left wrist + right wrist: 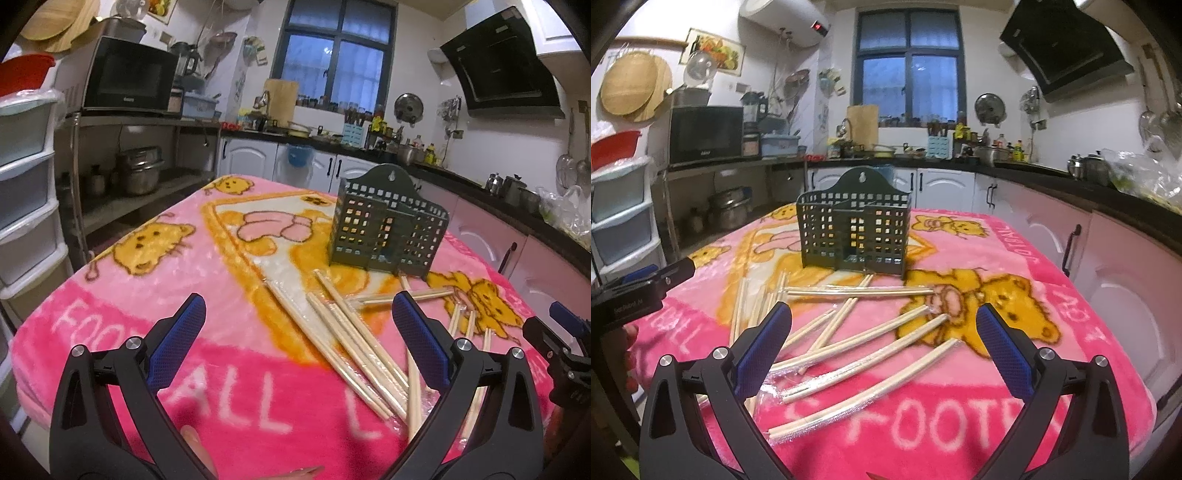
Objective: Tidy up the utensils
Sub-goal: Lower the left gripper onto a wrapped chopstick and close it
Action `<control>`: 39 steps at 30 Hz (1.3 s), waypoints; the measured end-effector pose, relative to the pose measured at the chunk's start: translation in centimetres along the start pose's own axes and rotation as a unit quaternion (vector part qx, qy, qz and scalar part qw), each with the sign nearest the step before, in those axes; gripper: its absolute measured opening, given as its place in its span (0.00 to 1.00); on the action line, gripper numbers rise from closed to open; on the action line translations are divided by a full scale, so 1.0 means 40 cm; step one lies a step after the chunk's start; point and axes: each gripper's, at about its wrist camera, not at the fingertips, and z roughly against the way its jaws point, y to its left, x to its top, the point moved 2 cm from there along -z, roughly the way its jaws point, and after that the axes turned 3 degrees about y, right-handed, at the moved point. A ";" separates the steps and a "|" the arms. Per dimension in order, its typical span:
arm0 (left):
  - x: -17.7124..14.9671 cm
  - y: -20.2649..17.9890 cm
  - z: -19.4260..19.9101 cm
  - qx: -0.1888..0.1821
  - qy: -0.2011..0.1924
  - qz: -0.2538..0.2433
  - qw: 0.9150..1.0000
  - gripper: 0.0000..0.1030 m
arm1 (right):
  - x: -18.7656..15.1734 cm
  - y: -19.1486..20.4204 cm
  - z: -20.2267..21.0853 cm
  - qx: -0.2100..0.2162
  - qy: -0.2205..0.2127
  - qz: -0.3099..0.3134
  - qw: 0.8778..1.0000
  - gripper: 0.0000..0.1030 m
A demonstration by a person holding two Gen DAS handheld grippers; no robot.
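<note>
Several wrapped wooden chopstick pairs lie scattered on the pink blanket-covered table; they also show in the right wrist view. A dark green perforated utensil holder stands upright behind them and looks empty; it also shows in the right wrist view. My left gripper is open and empty, held above the near chopsticks. My right gripper is open and empty above the chopsticks. The right gripper shows at the right edge of the left wrist view, and the left gripper at the left edge of the right wrist view.
The table's blanket drops off at its edges. White plastic drawers stand at the left. A metal rack with a microwave and pots is behind. Pink cabinets and a cluttered counter run along the right.
</note>
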 end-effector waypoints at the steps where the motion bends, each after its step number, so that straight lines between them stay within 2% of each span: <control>1: 0.001 0.002 -0.005 0.002 0.004 0.000 1.000 0.91 | 0.004 0.000 -0.010 0.006 0.008 -0.002 1.000 0.94; 11: 0.021 0.040 -0.102 0.000 0.090 0.013 0.996 0.91 | 0.048 -0.022 -0.116 0.051 0.078 -0.024 0.995 0.94; 16: 0.034 0.055 -0.155 -0.019 0.125 0.027 0.992 0.91 | 0.066 -0.047 -0.173 0.056 0.113 -0.042 0.991 0.94; 22: 0.054 0.067 -0.237 -0.043 0.181 0.062 0.981 0.91 | 0.081 -0.102 -0.243 0.049 0.146 -0.071 0.986 0.94; 26: 0.063 0.057 -0.278 -0.058 0.200 0.062 0.976 0.91 | 0.090 -0.146 -0.287 0.043 0.167 -0.091 0.981 0.94; 31: 0.060 0.063 -0.334 -0.083 0.238 0.083 0.964 0.91 | 0.093 -0.183 -0.347 0.057 0.199 -0.110 0.972 0.94; 32: 0.060 0.067 -0.342 -0.087 0.242 0.088 0.962 0.90 | 0.093 -0.187 -0.358 0.061 0.205 -0.112 0.971 0.93; 34: 0.060 0.077 -0.358 -0.098 0.253 0.104 0.957 0.90 | 0.095 -0.199 -0.388 0.070 0.221 -0.117 0.966 0.79; 36: 0.066 0.080 -0.367 -0.103 0.256 0.106 0.955 0.89 | 0.093 -0.215 -0.425 0.084 0.240 -0.125 0.959 0.73; 39: 0.075 0.088 -0.382 -0.104 0.260 0.112 0.953 0.80 | 0.086 -0.230 -0.460 0.097 0.256 -0.133 0.953 0.61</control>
